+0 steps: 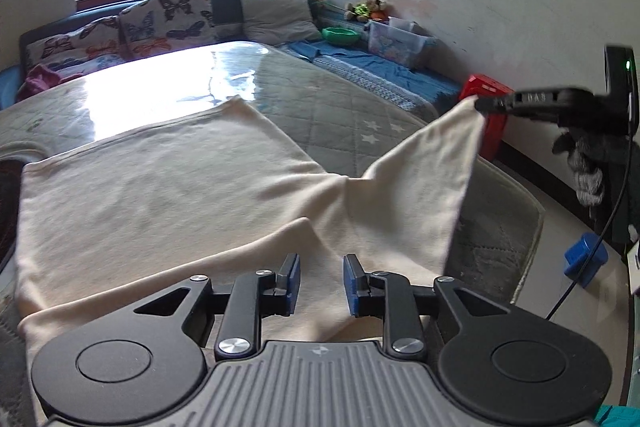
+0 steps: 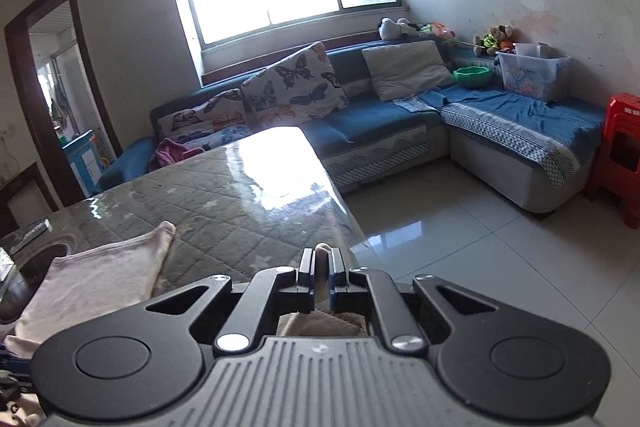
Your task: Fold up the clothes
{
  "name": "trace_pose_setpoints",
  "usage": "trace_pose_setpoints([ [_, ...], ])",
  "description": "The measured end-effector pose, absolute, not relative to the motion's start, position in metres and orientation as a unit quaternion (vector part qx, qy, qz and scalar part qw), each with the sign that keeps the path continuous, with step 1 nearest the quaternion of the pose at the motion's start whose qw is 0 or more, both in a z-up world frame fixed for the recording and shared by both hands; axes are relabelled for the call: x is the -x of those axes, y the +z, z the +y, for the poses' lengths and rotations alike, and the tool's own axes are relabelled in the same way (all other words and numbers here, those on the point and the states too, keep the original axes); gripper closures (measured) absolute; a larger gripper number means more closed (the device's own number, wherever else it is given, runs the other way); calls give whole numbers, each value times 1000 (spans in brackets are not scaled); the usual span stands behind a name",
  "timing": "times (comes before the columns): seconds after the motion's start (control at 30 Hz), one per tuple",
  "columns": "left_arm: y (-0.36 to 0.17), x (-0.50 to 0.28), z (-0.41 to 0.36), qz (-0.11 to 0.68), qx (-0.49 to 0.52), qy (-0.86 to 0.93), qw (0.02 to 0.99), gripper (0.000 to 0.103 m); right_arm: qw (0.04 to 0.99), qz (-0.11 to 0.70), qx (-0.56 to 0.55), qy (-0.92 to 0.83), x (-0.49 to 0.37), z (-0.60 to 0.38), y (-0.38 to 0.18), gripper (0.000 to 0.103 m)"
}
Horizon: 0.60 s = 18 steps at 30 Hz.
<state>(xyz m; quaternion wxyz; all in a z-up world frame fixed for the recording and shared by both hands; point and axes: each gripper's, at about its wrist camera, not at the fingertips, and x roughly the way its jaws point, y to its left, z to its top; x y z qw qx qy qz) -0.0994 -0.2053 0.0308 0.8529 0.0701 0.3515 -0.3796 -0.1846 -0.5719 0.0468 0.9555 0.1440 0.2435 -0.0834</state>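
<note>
A cream garment [image 1: 160, 195] lies spread on the quilted table [image 1: 328, 107]. My left gripper [image 1: 321, 283] is open just above its near edge, with a fold of cloth between the blue pads but not pinched. My right gripper [image 1: 480, 103] is shut on a corner of the garment and holds it lifted above the table's right side. In the right wrist view the right gripper [image 2: 321, 267] pinches cream cloth [image 2: 322, 251] between its jaws, and the rest of the garment [image 2: 100, 279] lies at the left on the table [image 2: 240, 195].
A blue corner sofa [image 2: 500, 123] with butterfly cushions [image 2: 292, 83] stands beyond the table. A clear storage box [image 2: 532, 71] and a green bowl [image 2: 472, 75] sit on it. A red stool [image 2: 620, 155] stands by the wall. Tiled floor [image 2: 460, 247] lies to the right.
</note>
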Motion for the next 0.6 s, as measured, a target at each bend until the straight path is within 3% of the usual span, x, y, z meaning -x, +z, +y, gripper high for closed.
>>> trace_pose_setpoints([
  [0.2, 35, 100, -193, 347, -53, -376, 858, 76, 969, 219, -107, -27, 184, -538, 84, 98],
  [0.3, 46, 101, -167, 330, -38, -355, 874, 71, 974, 210, -82, 16, 181, -510, 103, 98],
  [0.6, 55, 114, -70, 306, 21, -252, 918, 70, 962, 213, 0, 173, 157, -394, 133, 98],
])
